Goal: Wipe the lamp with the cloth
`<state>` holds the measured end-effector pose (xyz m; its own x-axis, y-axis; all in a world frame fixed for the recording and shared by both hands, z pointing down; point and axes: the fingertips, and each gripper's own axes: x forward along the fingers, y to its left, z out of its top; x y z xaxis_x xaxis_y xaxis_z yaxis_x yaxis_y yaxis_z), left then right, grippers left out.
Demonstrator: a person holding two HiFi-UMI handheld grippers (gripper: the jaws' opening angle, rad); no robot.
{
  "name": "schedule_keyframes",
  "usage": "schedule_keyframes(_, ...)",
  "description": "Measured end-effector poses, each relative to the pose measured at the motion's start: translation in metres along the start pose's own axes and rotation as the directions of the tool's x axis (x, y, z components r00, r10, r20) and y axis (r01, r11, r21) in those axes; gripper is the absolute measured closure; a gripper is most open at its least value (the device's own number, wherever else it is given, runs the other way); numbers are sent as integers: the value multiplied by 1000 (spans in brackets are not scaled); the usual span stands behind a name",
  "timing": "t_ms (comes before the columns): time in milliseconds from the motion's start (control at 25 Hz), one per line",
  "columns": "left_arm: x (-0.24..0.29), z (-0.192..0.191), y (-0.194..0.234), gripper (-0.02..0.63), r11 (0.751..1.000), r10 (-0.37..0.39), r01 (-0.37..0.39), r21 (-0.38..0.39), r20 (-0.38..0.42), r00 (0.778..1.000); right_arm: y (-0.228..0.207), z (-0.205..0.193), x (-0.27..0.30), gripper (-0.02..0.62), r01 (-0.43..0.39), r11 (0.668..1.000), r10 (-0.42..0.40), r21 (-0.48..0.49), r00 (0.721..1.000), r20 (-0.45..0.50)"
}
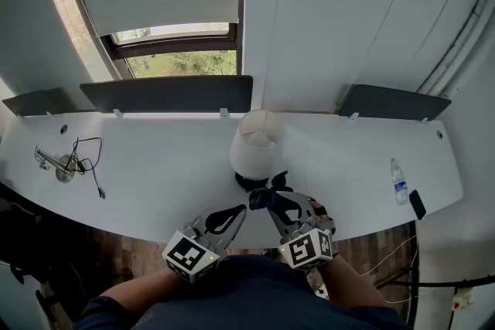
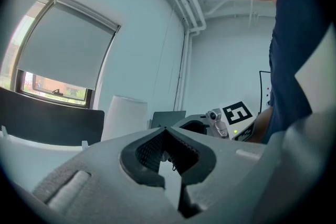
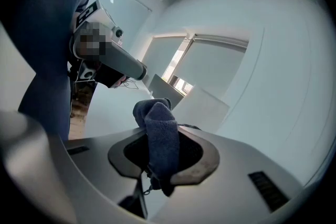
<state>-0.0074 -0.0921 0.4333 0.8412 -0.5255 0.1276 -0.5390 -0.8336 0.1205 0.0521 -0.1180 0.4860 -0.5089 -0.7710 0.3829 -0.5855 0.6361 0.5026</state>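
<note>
A white lamp (image 1: 257, 148) with a cone shade stands on a dark base at the desk's middle, near the front edge. Its shade shows as a white block (image 2: 124, 115) in the left gripper view and as a pale slab (image 3: 202, 107) in the right gripper view. My right gripper (image 1: 272, 201) is shut on a dark blue cloth (image 1: 267, 196), held just in front of the lamp base; the cloth (image 3: 159, 139) bunches up between its jaws. My left gripper (image 1: 241, 211) sits beside it to the left, shut with nothing in it (image 2: 167, 145).
The white desk (image 1: 155, 166) runs along the wall under a window. A metal fitting with a black cable (image 1: 68, 162) lies at the far left. A water bottle (image 1: 398, 182) and a black phone (image 1: 418, 204) lie at the right.
</note>
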Motion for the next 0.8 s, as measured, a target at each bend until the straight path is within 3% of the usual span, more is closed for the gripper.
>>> schedule_keyframes(360, -40, -2, 11, 600, 1000, -24, 25, -18, 30, 999, 36, 69, -6, 491, 5, 1000, -7, 22, 996, 84)
schedule_keyframes(800, -56, 3, 18, 600, 1000, -16, 16, -11, 44, 999, 51, 88, -2, 492, -46, 993, 33, 107, 992, 121)
